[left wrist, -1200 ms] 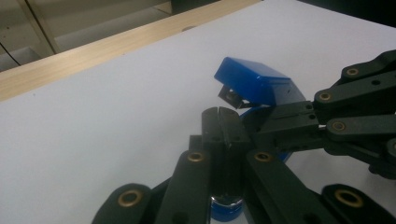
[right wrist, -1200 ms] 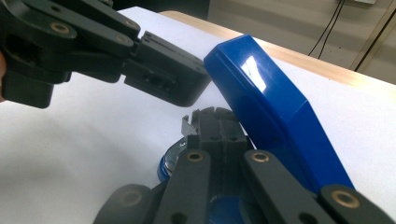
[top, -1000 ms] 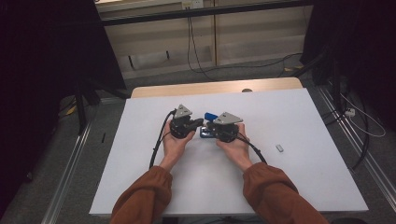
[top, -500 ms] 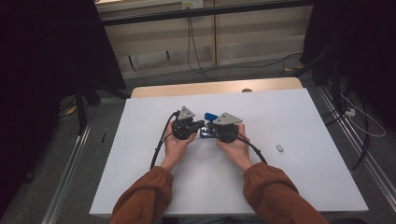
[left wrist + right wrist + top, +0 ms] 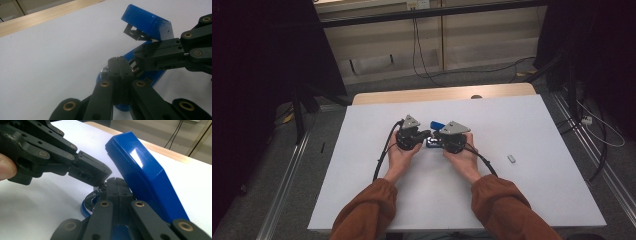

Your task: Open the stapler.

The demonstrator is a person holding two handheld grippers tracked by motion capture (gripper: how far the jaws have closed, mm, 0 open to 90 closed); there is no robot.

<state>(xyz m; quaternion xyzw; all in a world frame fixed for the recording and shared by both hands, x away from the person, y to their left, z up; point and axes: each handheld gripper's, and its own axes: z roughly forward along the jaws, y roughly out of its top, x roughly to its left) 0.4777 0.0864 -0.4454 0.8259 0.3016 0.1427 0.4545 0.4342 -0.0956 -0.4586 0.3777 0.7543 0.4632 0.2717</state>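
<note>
Stapler: a blue stapler [image 5: 435, 125] sits near the middle of the white desk [image 5: 362, 190], its lid [image 5: 142, 167] swung up and tilted open, the chrome front of the base [image 5: 90, 201] exposed below.
Left hand-held gripper: the left hand-held gripper [image 5: 119, 65] has its jaws pressed together, tips down at the stapler's open base; whether they pinch any part of it I cannot tell.
Right hand-held gripper: the right hand-held gripper [image 5: 116, 185] is closed tight as well, tips right beside the left one's at the base, just under the raised lid.
Hands: both hands meet over the stapler, the two grippers nose to nose.
Off to the right: a small grey object [image 5: 511, 158] lies well apart on the desk.
</note>
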